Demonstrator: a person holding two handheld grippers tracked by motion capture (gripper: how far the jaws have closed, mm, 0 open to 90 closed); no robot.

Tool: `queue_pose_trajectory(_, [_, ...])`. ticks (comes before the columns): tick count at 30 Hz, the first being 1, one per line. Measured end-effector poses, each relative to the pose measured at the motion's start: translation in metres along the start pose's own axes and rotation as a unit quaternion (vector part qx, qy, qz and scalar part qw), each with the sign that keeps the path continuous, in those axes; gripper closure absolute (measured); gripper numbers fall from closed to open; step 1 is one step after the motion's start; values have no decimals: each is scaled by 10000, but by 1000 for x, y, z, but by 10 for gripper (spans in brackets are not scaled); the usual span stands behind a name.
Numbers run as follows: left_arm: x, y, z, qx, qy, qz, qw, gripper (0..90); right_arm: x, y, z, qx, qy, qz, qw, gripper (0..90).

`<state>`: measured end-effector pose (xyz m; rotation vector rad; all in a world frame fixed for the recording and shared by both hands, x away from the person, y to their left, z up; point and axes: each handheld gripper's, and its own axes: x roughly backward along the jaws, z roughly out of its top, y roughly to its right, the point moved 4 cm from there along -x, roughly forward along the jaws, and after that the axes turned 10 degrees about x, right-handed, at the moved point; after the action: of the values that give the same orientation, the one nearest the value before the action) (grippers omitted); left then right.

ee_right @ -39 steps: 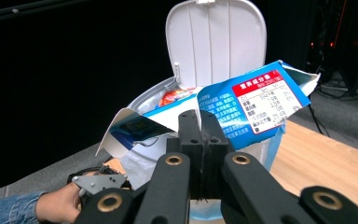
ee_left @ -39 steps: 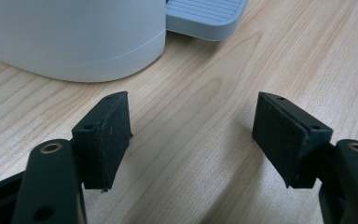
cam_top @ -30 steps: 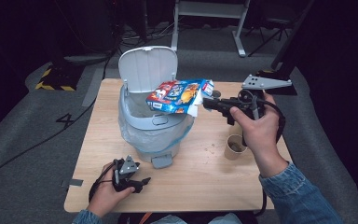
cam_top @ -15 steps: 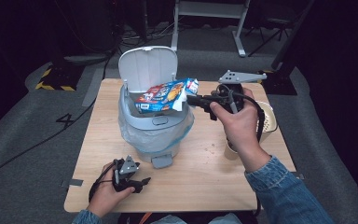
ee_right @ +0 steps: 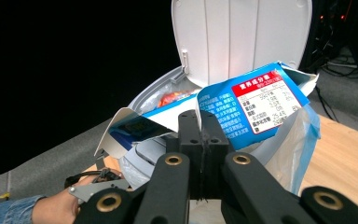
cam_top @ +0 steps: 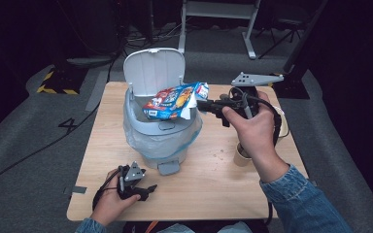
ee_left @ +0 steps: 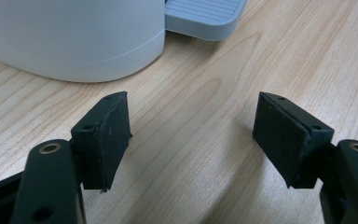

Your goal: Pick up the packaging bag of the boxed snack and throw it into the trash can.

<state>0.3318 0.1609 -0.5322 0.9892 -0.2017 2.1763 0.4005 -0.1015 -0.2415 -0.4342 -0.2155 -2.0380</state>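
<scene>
A grey pedal bin (cam_top: 160, 141) with a plastic liner stands on the wooden table (cam_top: 213, 194), its lid (cam_top: 153, 70) raised. My right gripper (cam_top: 201, 106) is shut on the edge of a flattened blue snack box (cam_top: 172, 101) and holds it across the bin's mouth. In the right gripper view the box (ee_right: 256, 102) hangs from the closed jaws (ee_right: 204, 126) in front of the lid (ee_right: 242, 37). My left gripper (cam_top: 148, 189) rests low at the table's front left, open and holding nothing. In its own view the gripper (ee_left: 193, 135) faces the bin's base (ee_left: 74, 42) and pedal (ee_left: 205, 16).
A paper cup (cam_top: 241, 158) stands on the table just under my right wrist, right of the bin. The bin's pedal (cam_top: 169, 167) juts toward the front edge. Dark floor with cables and a stand surrounds the table.
My right gripper has carried the snack box leftward, from beside the bin's right rim to over its opening. The left gripper has stayed where it was.
</scene>
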Motion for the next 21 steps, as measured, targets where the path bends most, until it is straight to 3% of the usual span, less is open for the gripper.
queue_pose_trajectory(8, [0,0,0,0,-1,-3,10000,279,-16,-2,-2,-24,-62,60,10000,863])
queue_pose_trajectory(12, [0,0,0,-2,2,-6,10000,278,-27,-2,0,72,106,-44,9999,691])
queue_pose_trajectory(14, [0,0,0,-1,0,-5,10000,278,-29,-1,0,101,190,-37,9998,661])
queue_pose_trajectory(15, [0,0,0,-1,1,-4,10000,278,-30,-1,0,157,320,-102,9993,582])
queue_pose_trajectory(21, [0,0,0,-10,-7,-4,10000,278,-19,-1,-5,221,369,-156,9990,555])
